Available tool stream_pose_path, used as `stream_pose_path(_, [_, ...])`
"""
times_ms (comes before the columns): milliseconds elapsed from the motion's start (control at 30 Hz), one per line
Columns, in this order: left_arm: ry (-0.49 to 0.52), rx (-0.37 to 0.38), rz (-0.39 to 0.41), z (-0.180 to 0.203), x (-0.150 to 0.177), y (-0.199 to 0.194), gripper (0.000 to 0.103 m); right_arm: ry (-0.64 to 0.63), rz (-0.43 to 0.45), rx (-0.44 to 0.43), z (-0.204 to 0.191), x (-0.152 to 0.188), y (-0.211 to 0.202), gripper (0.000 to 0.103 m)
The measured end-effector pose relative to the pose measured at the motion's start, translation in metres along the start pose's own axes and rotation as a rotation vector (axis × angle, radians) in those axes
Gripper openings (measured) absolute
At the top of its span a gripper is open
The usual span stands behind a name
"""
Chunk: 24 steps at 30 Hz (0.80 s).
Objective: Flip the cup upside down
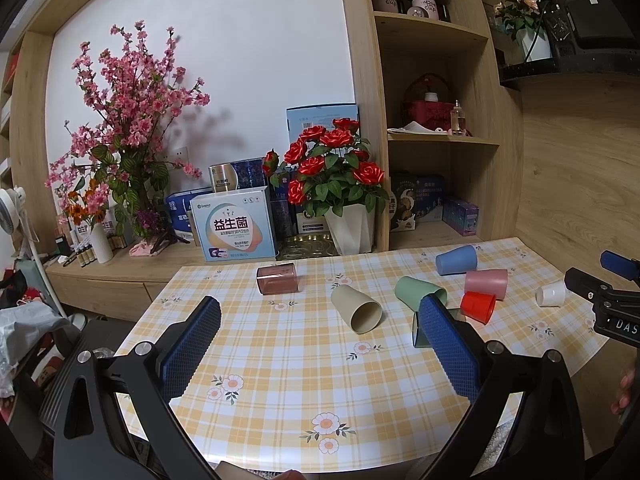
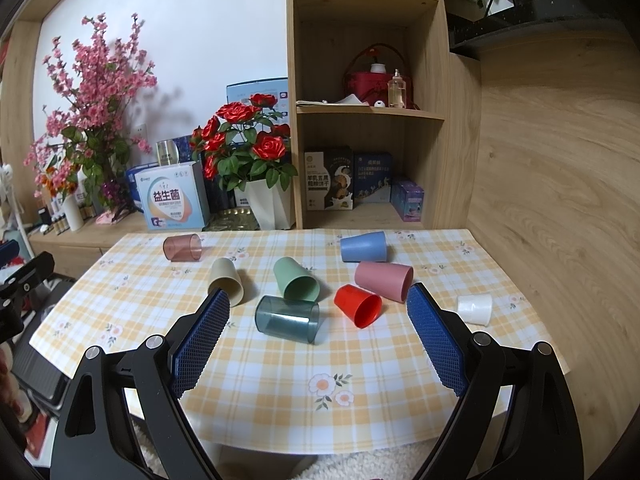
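Note:
Several cups lie on their sides on the checked tablecloth (image 2: 280, 368): a clear brown cup (image 2: 183, 247), a beige cup (image 2: 227, 280), a green cup (image 2: 295, 279), a clear grey cup (image 2: 287, 319), a red cup (image 2: 357, 305), a pink cup (image 2: 383, 279), a blue cup (image 2: 364, 246) and a small white cup (image 2: 475, 308). My right gripper (image 2: 318, 304) is open and empty, just short of the grey and red cups. My left gripper (image 1: 320, 312) is open and empty, facing the beige cup (image 1: 356, 308), with the green cup (image 1: 418, 292) by its right finger.
Behind the table a low cabinet holds a white box (image 1: 234, 224), a rose pot (image 1: 340, 184) and pink blossom branches (image 1: 124, 120). A wooden shelf unit (image 2: 368, 100) stands at the back right. A wood-panel wall (image 2: 560, 200) borders the table's right side.

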<state>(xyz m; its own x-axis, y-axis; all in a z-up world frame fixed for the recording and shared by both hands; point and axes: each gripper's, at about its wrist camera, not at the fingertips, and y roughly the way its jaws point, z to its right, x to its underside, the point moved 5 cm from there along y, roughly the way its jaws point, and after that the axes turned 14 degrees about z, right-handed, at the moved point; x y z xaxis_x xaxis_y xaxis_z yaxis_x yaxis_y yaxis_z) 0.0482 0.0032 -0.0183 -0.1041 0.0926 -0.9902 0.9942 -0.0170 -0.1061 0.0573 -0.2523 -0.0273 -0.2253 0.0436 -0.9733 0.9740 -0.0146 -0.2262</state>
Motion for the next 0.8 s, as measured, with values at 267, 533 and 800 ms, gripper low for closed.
stream_pose_path(267, [0.0,0.0,-0.001,0.0,0.0,0.0,0.097,0.001,-0.002,-0.001,0.001,0.002,0.0,0.087])
stream_pose_path(533, [-0.06,0.004,-0.04,-0.005,0.012,0.01,0.097,0.019,-0.007,0.003,0.004,0.009,-0.002,0.087])
stream_pose_path(800, [-0.111,-0.001,-0.063,-0.021,0.023,0.031,0.097,0.098,-0.061,0.045,0.046,0.023,0.023,0.087])
